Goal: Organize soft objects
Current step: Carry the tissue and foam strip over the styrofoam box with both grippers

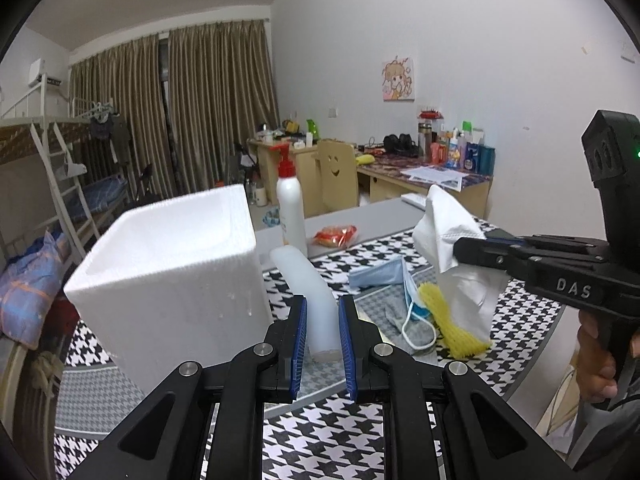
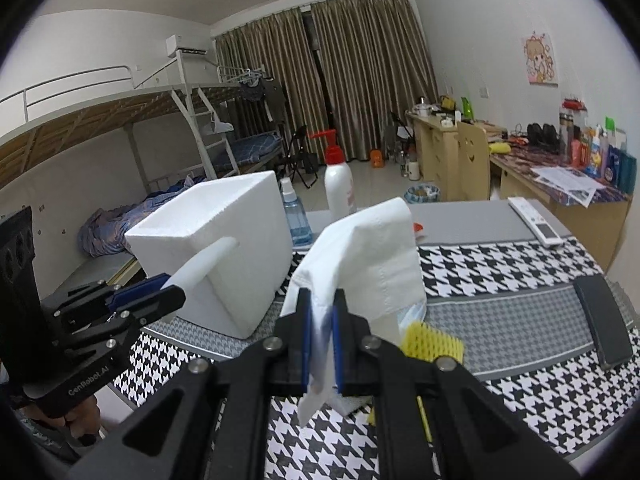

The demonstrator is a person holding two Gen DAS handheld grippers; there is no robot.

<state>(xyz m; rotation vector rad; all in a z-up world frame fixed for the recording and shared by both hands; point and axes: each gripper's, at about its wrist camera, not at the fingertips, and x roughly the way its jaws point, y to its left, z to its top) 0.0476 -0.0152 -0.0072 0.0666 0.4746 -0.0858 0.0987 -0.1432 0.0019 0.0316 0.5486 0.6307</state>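
Observation:
My left gripper (image 1: pixel 323 304) is shut on a curved white foam strip (image 1: pixel 310 284) that arches up toward the white foam box (image 1: pixel 176 280). In the right wrist view that left gripper (image 2: pixel 168 286) holds the foam strip (image 2: pixel 204 260) in front of the foam box (image 2: pixel 224 256). My right gripper (image 2: pixel 322 304) is shut on a white tissue (image 2: pixel 368 248), lifted above the table. The left wrist view shows the right gripper (image 1: pixel 464 248) with the tissue (image 1: pixel 444 232) hanging from it. Below lie a blue face mask (image 1: pixel 384 276), a grey cloth (image 1: pixel 400 320) and a yellow foam net (image 1: pixel 452 320).
A white pump bottle (image 1: pixel 292 204) and a red snack packet (image 1: pixel 336 236) stand behind the box. A blue spray bottle (image 2: pixel 296 216), a remote (image 2: pixel 536 220) and a black case (image 2: pixel 604 320) sit on the houndstooth cloth (image 2: pixel 520 392). Desks, a chair and a bunk bed lie beyond.

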